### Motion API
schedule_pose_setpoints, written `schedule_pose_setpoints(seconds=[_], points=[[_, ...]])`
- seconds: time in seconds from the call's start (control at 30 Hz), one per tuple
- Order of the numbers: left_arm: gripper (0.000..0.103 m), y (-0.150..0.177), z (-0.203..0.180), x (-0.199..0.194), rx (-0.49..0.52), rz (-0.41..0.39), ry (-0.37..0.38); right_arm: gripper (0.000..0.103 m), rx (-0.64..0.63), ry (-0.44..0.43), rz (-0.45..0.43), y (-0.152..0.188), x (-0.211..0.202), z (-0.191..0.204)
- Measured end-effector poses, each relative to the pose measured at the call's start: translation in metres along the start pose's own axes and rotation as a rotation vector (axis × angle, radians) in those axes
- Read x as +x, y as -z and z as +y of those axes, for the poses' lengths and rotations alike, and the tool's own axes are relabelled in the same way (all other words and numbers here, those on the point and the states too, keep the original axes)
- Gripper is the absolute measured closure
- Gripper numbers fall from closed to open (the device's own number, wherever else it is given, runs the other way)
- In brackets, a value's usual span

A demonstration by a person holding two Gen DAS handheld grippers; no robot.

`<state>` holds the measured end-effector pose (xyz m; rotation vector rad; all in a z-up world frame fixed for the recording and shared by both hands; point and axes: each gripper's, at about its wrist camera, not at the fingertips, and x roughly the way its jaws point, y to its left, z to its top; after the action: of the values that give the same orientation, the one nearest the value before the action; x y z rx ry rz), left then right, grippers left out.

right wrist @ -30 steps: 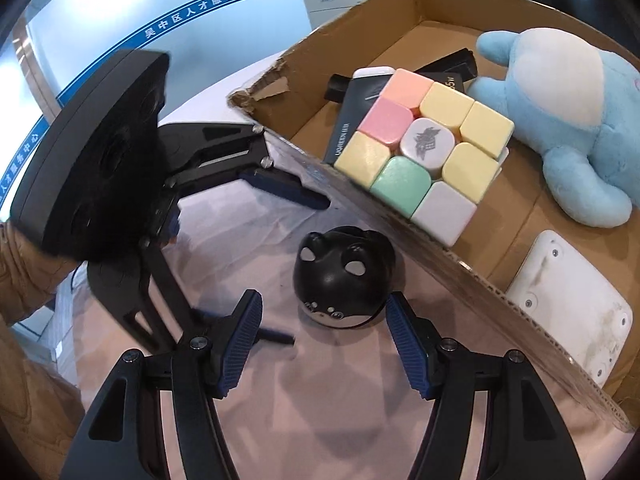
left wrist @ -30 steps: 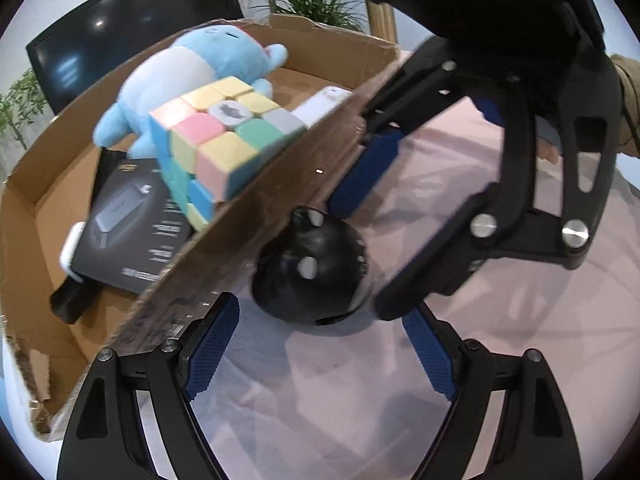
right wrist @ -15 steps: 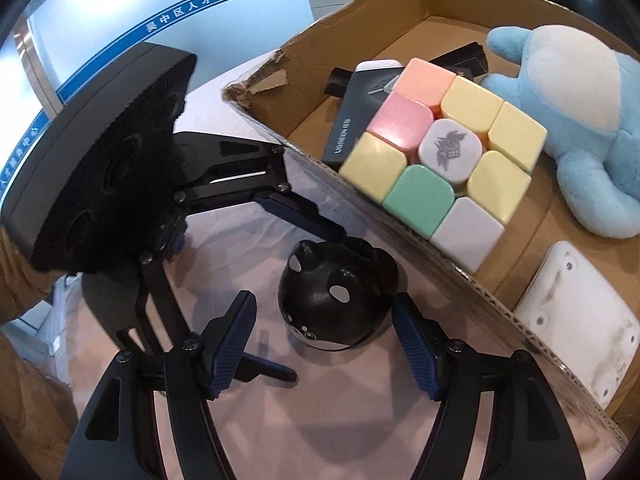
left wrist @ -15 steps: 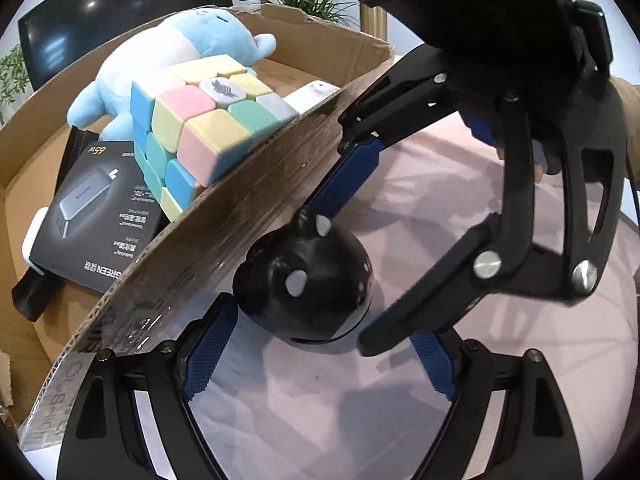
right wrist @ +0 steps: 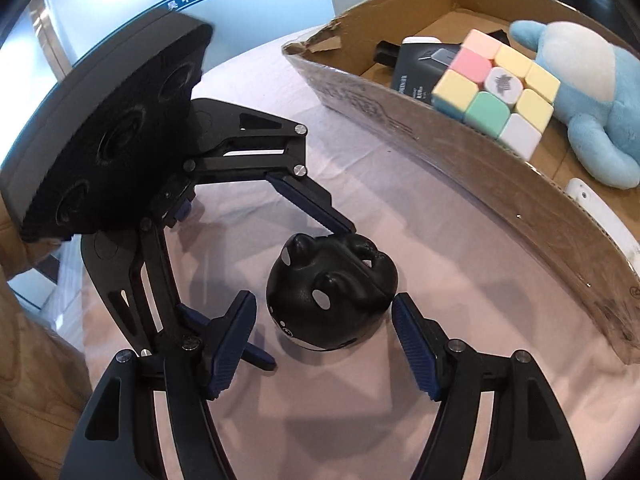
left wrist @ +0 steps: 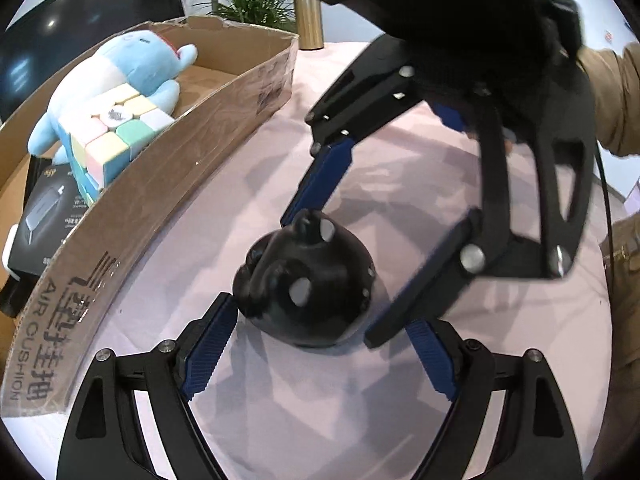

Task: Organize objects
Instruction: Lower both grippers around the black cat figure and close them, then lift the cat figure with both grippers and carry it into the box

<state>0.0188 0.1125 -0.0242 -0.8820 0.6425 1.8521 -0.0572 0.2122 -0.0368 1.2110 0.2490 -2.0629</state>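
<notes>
— Between both sets of blue ribbed pads, on the pink cloth-covered surface (left wrist: 400,168), what sits there?

— A glossy black rounded figurine with small ear bumps and white spots (left wrist: 306,284), dome-shaped and smooth like moulded plastic. It stands on the cloth, just clear of the long wall of the brown corrugated cardboard box (left wrist: 168,184).

— How does that differ from a second ago?

— Back then the figurine lay right against the box wall. Now there is an open strip of cloth between them, and both views show the figurine larger and closer.

— And the left hand-held gripper (left wrist: 320,344)?

— Jaws wide apart. Its left pad looks to be at the figurine's side; the other pad stands clear, so it has hold of nothing.

— The right hand-held gripper (right wrist: 324,332)?

— Its jaws have just been opening. The figurine sits between them with a gap on each side, so nothing is gripped. The left hand-held gripper's upper fingertip (right wrist: 340,226) comes in from the opposite side and reaches the figurine's top edge.

— What fills the box?

— A pastel puzzle cube with rounded square tiles (right wrist: 496,88), a fluffy light-blue and white plush toy (right wrist: 580,88), and a flat dark printed carton (left wrist: 44,224). A tan sleeve (left wrist: 616,96) shows behind the right hand-held gripper.
</notes>
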Motion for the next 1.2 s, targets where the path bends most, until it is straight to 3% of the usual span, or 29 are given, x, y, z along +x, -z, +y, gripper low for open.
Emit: schedule_pose_setpoints(seconds=[0.17,0.73,1.2], points=[[0.023,-0.006,0.007,0.003,-0.013,-0.011,-0.019,0.039,-0.005,-0.001,-0.01,-0.004,0.004,0.002],[0.035,-0.007,0.01,-0.001,0.01,-0.029,0.018,0.039,0.061,-0.097,-0.004,0.001,0.003,-0.011],[0.036,-0.01,-0.007,-0.006,0.079,-0.003,-0.05,0.039,0.051,-0.103,-0.005,-0.008,0.004,-0.01]])
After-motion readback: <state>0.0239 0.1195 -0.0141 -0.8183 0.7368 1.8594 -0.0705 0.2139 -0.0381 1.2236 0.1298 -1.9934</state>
